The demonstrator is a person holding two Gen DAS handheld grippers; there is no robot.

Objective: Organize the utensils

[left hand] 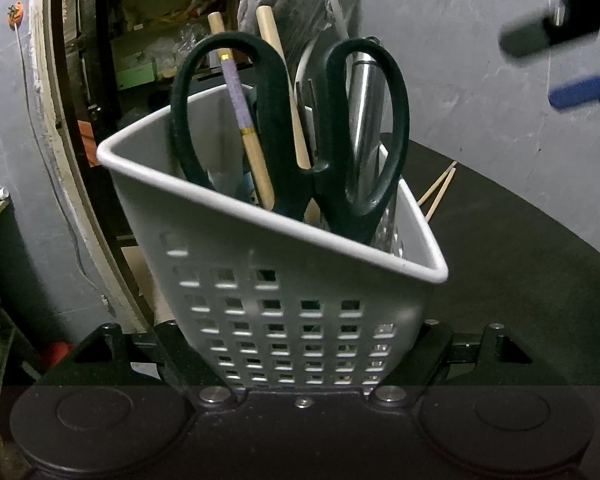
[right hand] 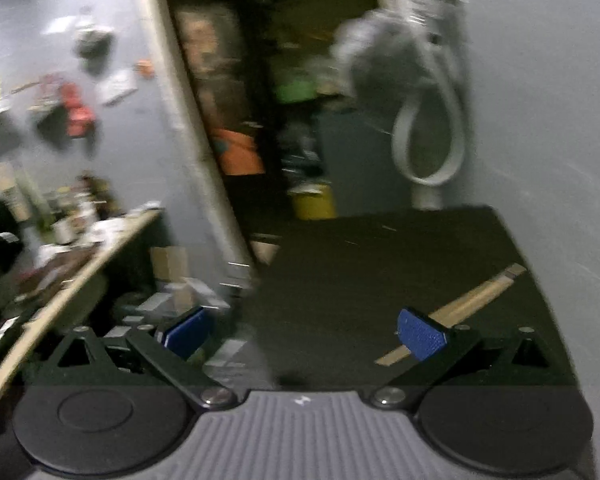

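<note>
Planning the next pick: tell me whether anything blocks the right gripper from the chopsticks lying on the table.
Nothing visible does. The right gripper stands open and empty, and the chopsticks lie on bare dark table just beyond its right finger.

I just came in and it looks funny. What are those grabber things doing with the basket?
A person is tidying utensils with two hand-held grippers. The left gripper is squeezing a white holder that already has the dark scissors, some chopsticks and a shiny metal tool standing in it. The right gripper is wide open and empty, above the dark table, near a wooden pair of chopsticks not yet put away.
</note>
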